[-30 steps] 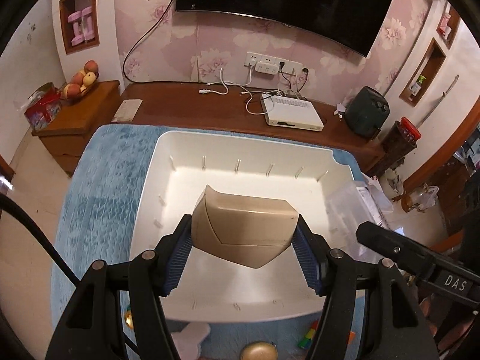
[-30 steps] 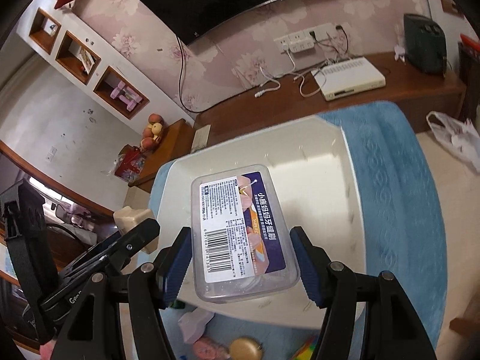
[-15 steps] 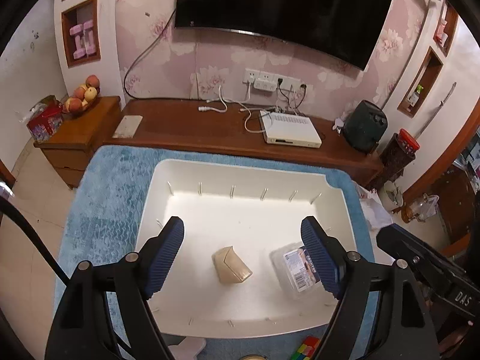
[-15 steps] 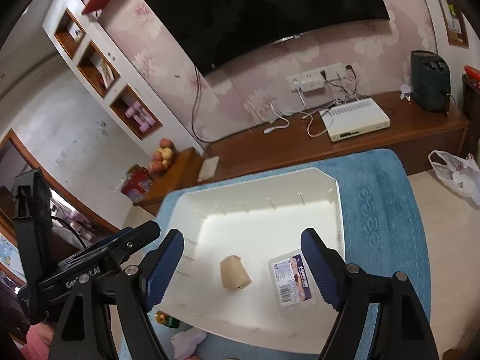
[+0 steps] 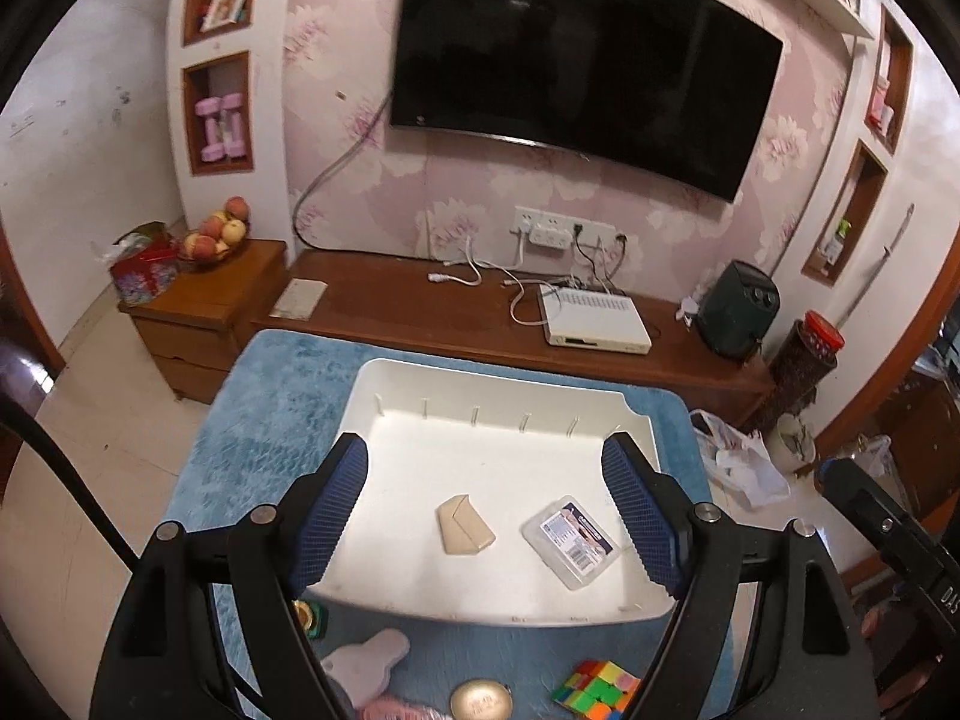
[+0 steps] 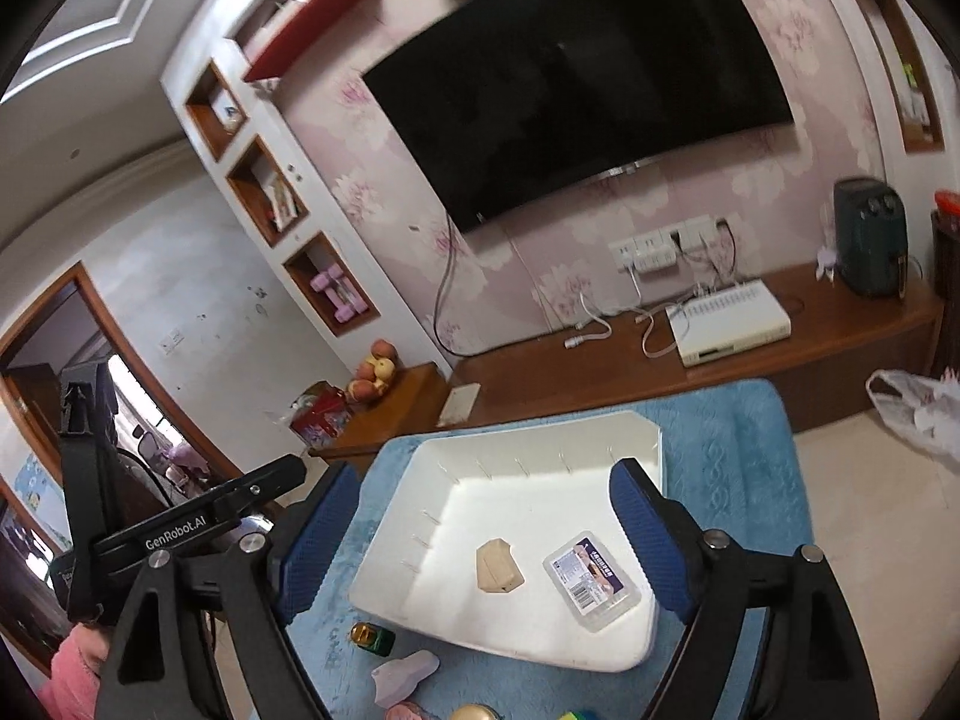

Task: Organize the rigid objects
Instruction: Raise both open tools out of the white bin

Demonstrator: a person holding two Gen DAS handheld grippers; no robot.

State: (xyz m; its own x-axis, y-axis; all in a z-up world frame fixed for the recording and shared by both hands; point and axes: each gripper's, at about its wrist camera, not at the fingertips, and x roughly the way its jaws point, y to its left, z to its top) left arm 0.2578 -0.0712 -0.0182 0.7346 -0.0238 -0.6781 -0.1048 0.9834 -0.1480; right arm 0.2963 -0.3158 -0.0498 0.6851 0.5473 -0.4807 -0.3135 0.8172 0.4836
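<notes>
A white tray point(image 5: 480, 390) lies on a blue mat. Inside it rest a beige wedge-shaped box point(image 5: 463, 525) near the middle and a clear plastic box with a printed label point(image 5: 570, 542) to its right. The right wrist view shows the same beige box point(image 6: 498, 564) and clear box point(image 6: 591, 579) in the tray point(image 6: 540, 504). My left gripper point(image 5: 486, 447) hovers open above the tray's near half, holding nothing. Above the tray too, my right gripper point(image 6: 486, 471) has its jaws opening, with nothing between them.
On the blue mat point(image 5: 258, 420) in front of the tray lie a colour cube point(image 5: 597, 687), a round gold tin point(image 5: 480, 703), a pale flat piece point(image 5: 366, 660) and a small green bottle point(image 6: 372, 639). Behind stands a wooden TV bench point(image 5: 408, 306) with a white box.
Both grippers let go: the beige box and the clear box left the jaws and now lie in the tray. Both grippers opened wide, rose and drew back.
</notes>
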